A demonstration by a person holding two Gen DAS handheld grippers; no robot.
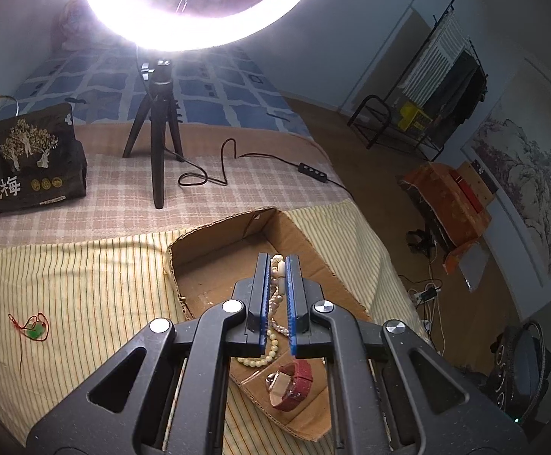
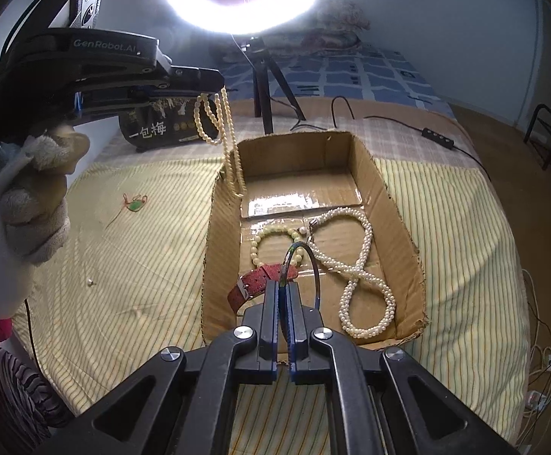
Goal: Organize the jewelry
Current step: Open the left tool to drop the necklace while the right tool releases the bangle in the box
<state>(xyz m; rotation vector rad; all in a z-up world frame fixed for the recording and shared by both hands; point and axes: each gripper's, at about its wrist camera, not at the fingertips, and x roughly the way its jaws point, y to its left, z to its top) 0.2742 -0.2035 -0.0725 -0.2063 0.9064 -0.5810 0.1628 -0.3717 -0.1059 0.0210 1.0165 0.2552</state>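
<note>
Your left jaws pinch a cream bead necklace [image 2: 218, 121] hanging over the cardboard box [image 2: 404, 227]; your right jaws clamp a thin dark bangle [image 2: 315, 265] upright.

Ring light [image 1: 199, 7] glare overhead, fisheye-warped dim edges

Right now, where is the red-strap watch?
In the right wrist view, the red-strap watch lies inside the cardboard box, near-left, beside the beaded bracelet.
</note>
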